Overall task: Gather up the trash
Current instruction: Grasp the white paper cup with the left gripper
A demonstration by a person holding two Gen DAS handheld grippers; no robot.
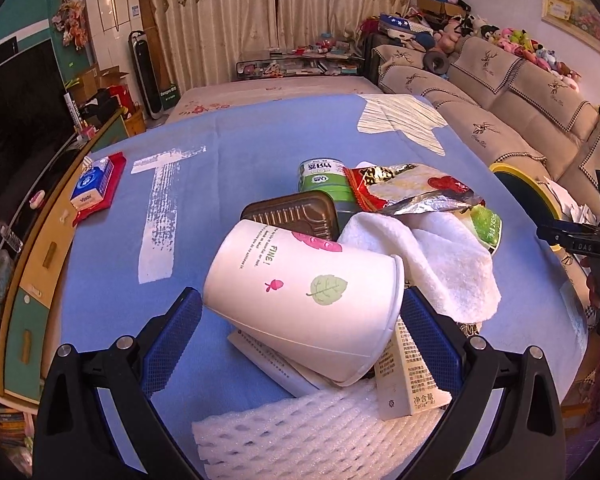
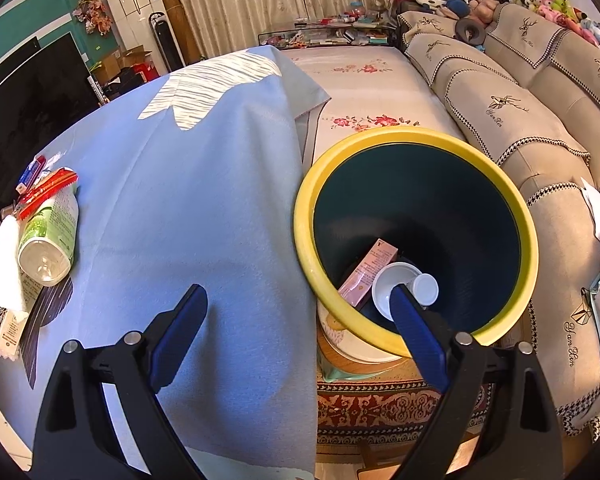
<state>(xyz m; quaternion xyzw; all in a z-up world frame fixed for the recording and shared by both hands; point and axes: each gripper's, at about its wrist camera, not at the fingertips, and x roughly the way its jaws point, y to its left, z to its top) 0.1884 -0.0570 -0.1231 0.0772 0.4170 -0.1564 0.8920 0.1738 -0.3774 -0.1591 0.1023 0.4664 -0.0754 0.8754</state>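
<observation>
A white paper cup (image 1: pixel 304 296) with leaf prints lies on its side on the blue tablecloth (image 1: pixel 236 168), between the open fingers of my left gripper (image 1: pixel 302 304). Around it lie a white cloth (image 1: pixel 432 260), a brown tray (image 1: pixel 296 212), a green can (image 1: pixel 320 180), a foil snack bag (image 1: pixel 412 192), a small carton (image 1: pixel 408 376) and white foam netting (image 1: pixel 316 432). My right gripper (image 2: pixel 300 300) is open and empty at the table's edge, beside the yellow-rimmed bin (image 2: pixel 416 236). The bin holds a pink box (image 2: pixel 368 272) and a white lid (image 2: pixel 400 284).
A tissue pack (image 1: pixel 96 184) lies at the table's left. A beige sofa (image 2: pixel 520 120) stands right of the bin. A patterned rug (image 2: pixel 380 408) lies under the bin. The trash pile (image 2: pixel 32 240) shows at the left in the right wrist view.
</observation>
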